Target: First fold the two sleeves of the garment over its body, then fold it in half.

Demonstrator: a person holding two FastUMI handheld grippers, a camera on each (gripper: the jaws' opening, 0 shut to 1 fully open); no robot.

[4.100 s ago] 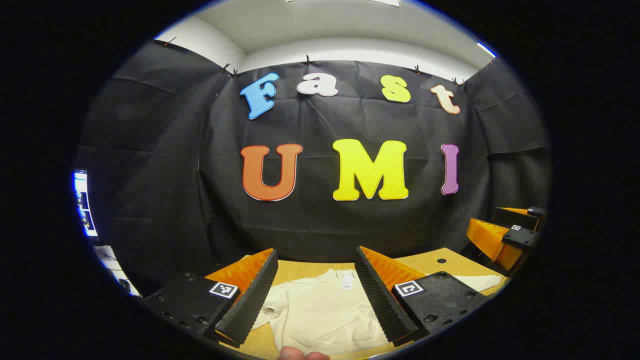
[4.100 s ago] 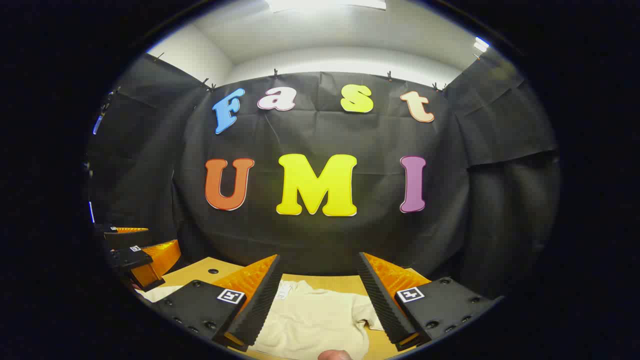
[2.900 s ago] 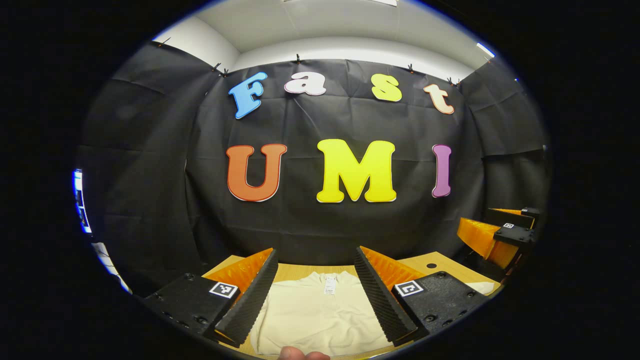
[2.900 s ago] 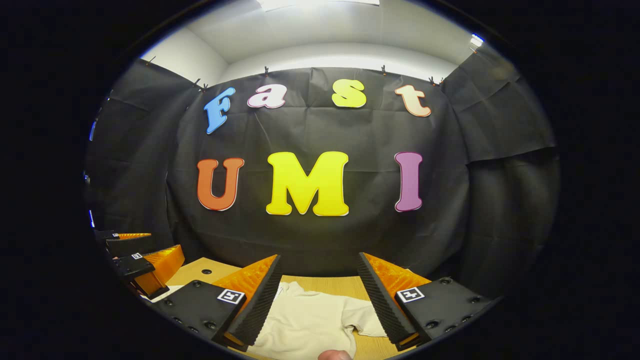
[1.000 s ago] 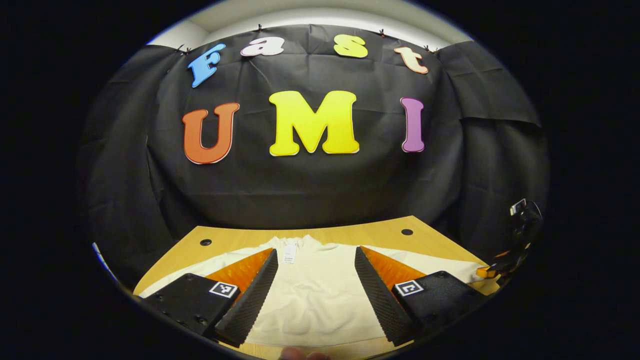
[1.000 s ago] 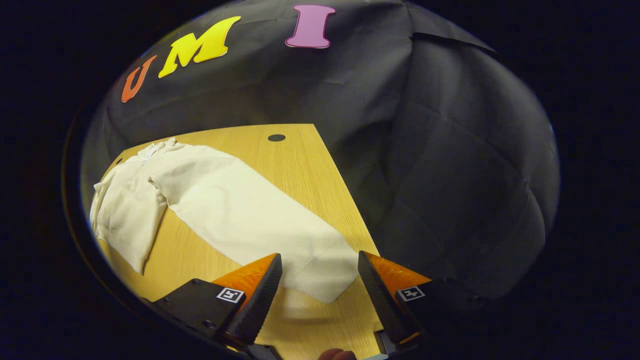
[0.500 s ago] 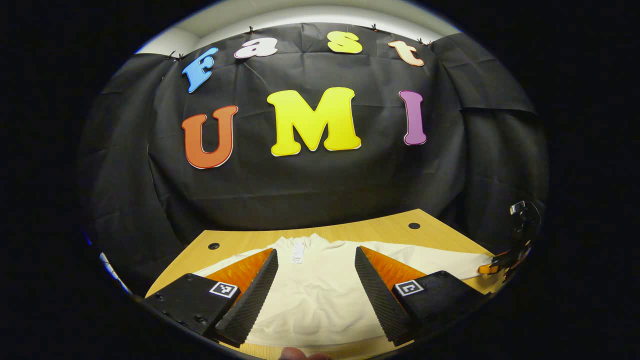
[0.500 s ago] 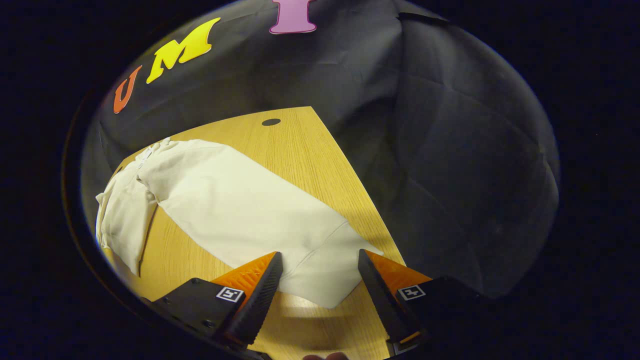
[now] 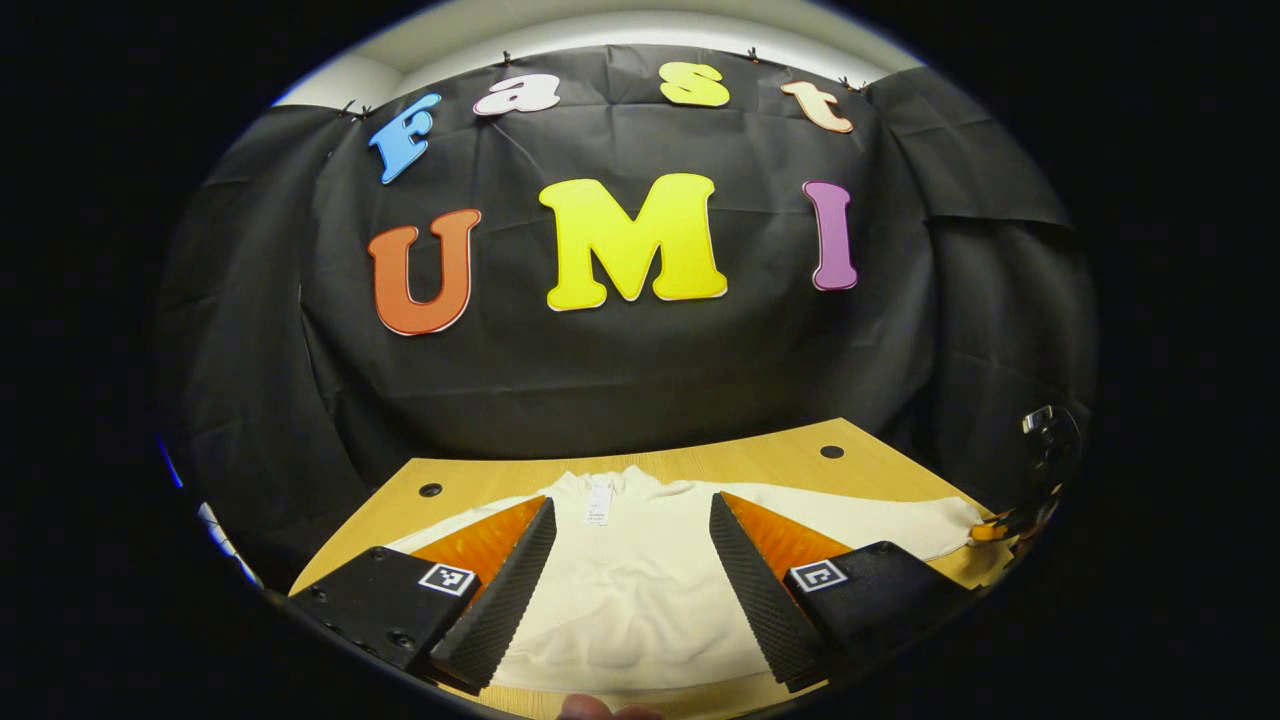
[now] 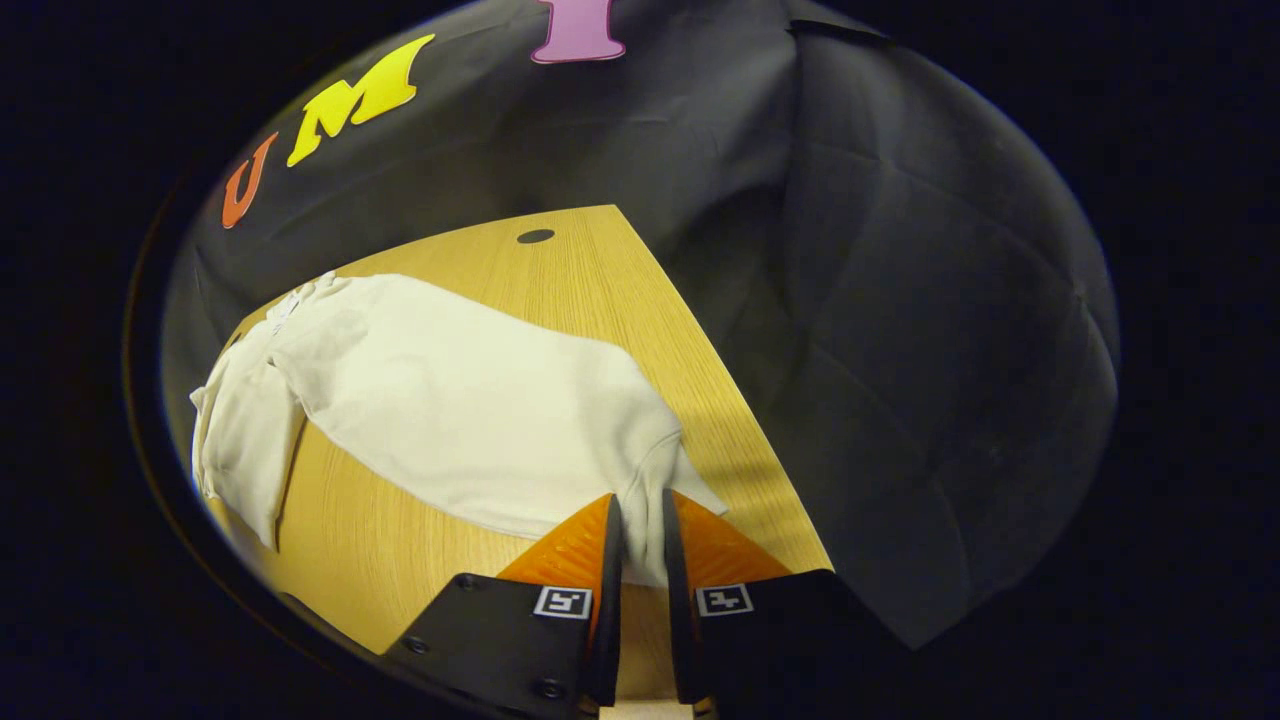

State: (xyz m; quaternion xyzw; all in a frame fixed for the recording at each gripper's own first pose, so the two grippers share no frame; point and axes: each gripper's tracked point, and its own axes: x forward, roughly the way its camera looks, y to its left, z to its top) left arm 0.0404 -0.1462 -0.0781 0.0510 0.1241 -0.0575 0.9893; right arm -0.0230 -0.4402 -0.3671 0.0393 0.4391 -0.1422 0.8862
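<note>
Two fingers of the right hand-held gripper (image 10: 640, 545) are pressed together on the cuff end of the garment's right sleeve (image 10: 470, 400), with a pinch of cream cloth standing up between them. From that pinch the sleeve runs away across the wooden surface (image 10: 620, 300) toward the body of the garment (image 10: 240, 420), which lies bunched at the far left of the right gripper view. A small dark hole (image 10: 535, 236) sits in the surface beyond the sleeve, near its far edge.

In the left gripper view, the left hand-held gripper (image 9: 630, 570) hangs over the garment (image 9: 630, 590) with its fingers wide apart and nothing between them but the cloth lying below. The garment lies flat on the surface (image 9: 760, 465), collar and neck tag (image 9: 598, 503) on the side farthest from the gripper. Its right sleeve (image 9: 880, 520) stretches out to the right of the body, where the other hand-held gripper meets its end. Beyond the garment, two holes mark the surface's far corners.
</note>
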